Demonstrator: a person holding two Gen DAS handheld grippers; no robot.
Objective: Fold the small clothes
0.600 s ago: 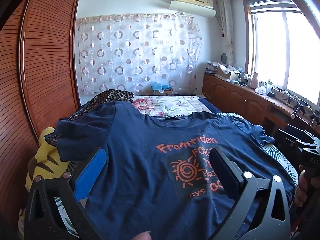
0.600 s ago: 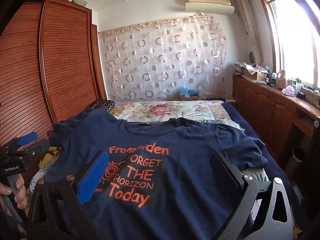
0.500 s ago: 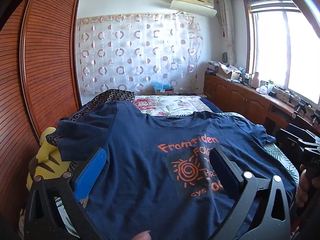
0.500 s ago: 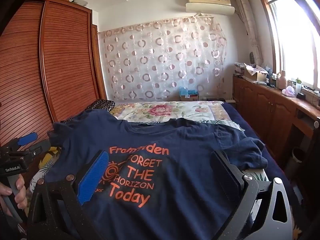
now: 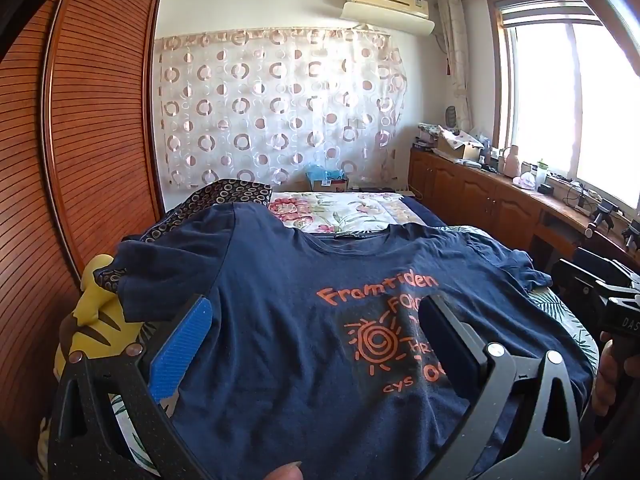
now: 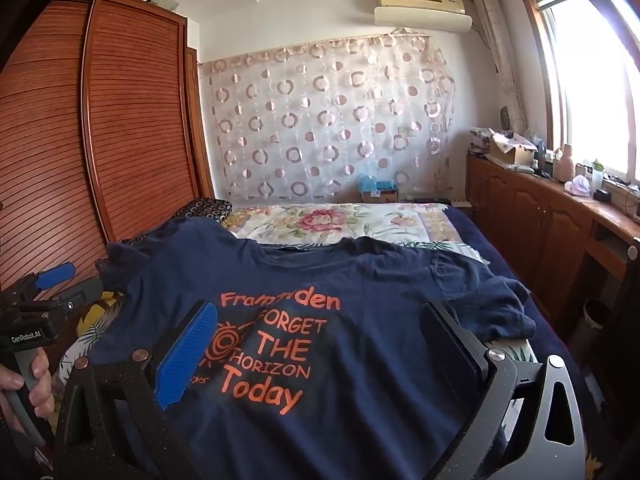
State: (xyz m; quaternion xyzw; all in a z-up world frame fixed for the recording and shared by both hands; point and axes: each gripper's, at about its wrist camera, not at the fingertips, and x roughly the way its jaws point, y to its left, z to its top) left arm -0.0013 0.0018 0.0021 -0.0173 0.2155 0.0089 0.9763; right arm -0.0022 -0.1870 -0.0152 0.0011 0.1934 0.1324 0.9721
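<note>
A navy T-shirt (image 5: 280, 320) with orange print lies face up and spread out on the bed, collar away from me, and in the right wrist view (image 6: 380, 360) its right sleeve is bunched. My left gripper (image 5: 316, 304) hovers open over the shirt's lower left half with nothing between its fingers. My right gripper (image 6: 320, 310) is open too, above the printed chest, and nothing is pinched. A hand holds each handle. The left gripper (image 6: 68, 286) shows at the left edge of the right wrist view.
A yellow striped plush (image 5: 92, 320) lies by the shirt's left sleeve, against the wooden wardrobe (image 5: 80, 140). A floral quilt (image 6: 340, 224) and a dark patterned pillow (image 5: 228, 196) fill the far bed. Wooden cabinets (image 6: 540, 216) line the window side, with a bin (image 6: 596, 316) on the floor.
</note>
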